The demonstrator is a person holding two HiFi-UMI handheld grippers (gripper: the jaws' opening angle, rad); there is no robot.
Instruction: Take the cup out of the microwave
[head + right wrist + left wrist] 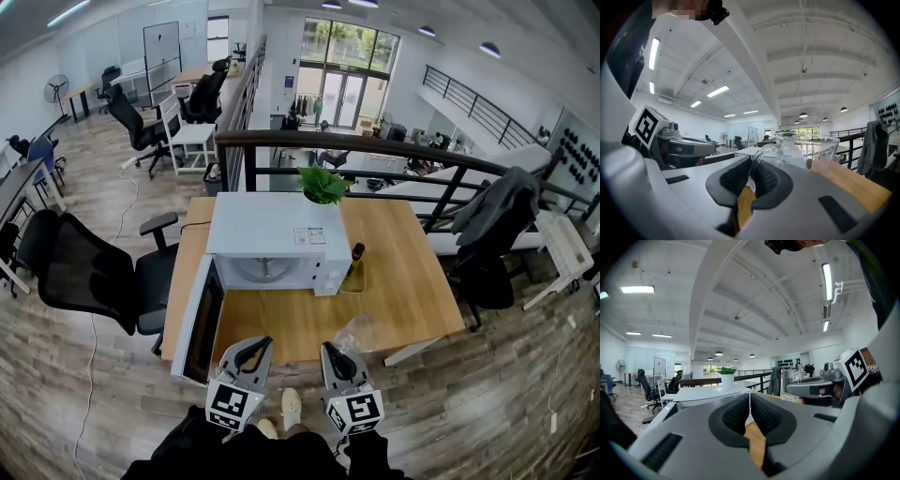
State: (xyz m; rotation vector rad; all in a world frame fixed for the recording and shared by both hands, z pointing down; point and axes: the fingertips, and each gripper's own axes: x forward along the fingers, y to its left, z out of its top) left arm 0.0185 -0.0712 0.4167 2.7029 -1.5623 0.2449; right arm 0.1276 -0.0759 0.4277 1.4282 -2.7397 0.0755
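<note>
Pinching the clear glass cup (808, 150) by its handle, the right gripper (751, 165) jaws hold it at the wooden bench (403, 281) front edge, outside the open white microwave (267, 234), with the left gripper (750, 401) jaws pressed together, empty.

Head view: I look steeply down on table (412, 281), microwave (267, 230) | both gripper views: low, level, skimming same table

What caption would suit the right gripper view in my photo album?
The right claw pinches the handle of a clear glass cup, with the wooden table just beyond.
</note>
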